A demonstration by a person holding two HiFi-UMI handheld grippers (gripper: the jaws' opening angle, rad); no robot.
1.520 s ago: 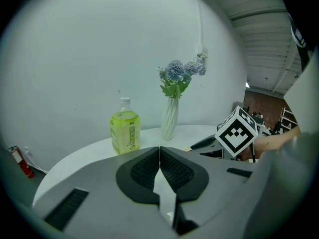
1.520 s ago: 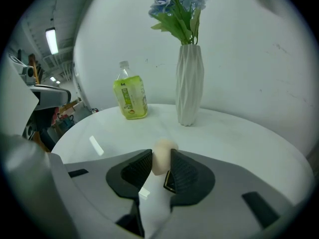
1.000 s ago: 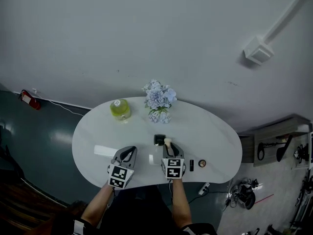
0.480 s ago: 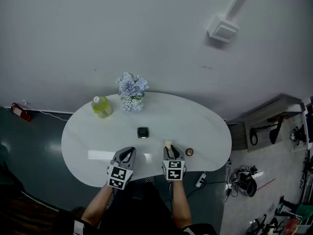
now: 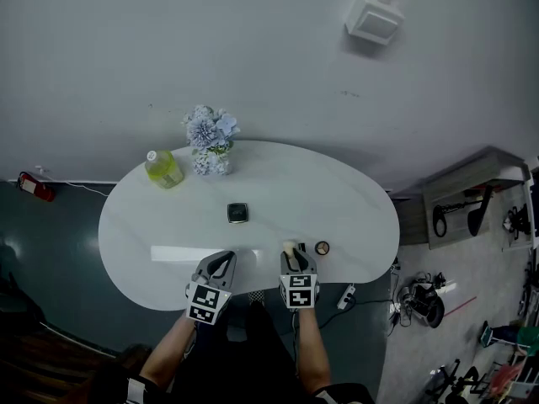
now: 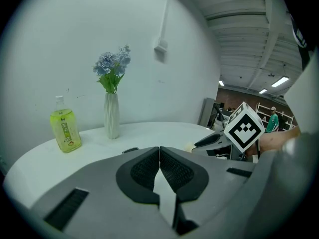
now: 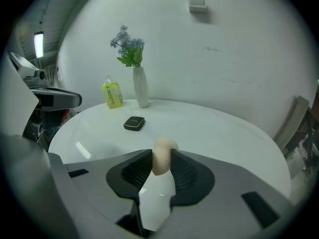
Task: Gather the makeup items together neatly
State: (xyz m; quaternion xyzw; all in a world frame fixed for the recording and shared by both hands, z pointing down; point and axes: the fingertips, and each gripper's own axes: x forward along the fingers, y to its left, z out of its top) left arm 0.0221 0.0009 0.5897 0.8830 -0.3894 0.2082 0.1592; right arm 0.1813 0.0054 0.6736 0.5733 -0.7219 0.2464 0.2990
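Observation:
My right gripper (image 5: 291, 257) is shut on a beige makeup sponge (image 5: 290, 247) over the table's near right part; in the right gripper view the sponge (image 7: 162, 156) stands upright between the pads, at that gripper (image 7: 162, 164). A small round brown-lidded pot (image 5: 322, 248) lies just right of it. A black compact (image 5: 238, 213) (image 7: 134, 123) rests farther out, toward the table's middle. My left gripper (image 5: 222, 260) (image 6: 159, 153) hovers at the near edge, shut with nothing in it.
The white kidney-shaped table (image 5: 337, 200) carries a yellow-green bottle (image 5: 162, 168) and a vase of blue flowers (image 5: 207, 141) at its far left. A power strip (image 5: 345, 296) and cables lie on the floor to the right.
My right gripper has carried the sponge away from beside the black compact, rightward and nearer, to beside the round pot. The head view has swung right. The left gripper keeps its place.

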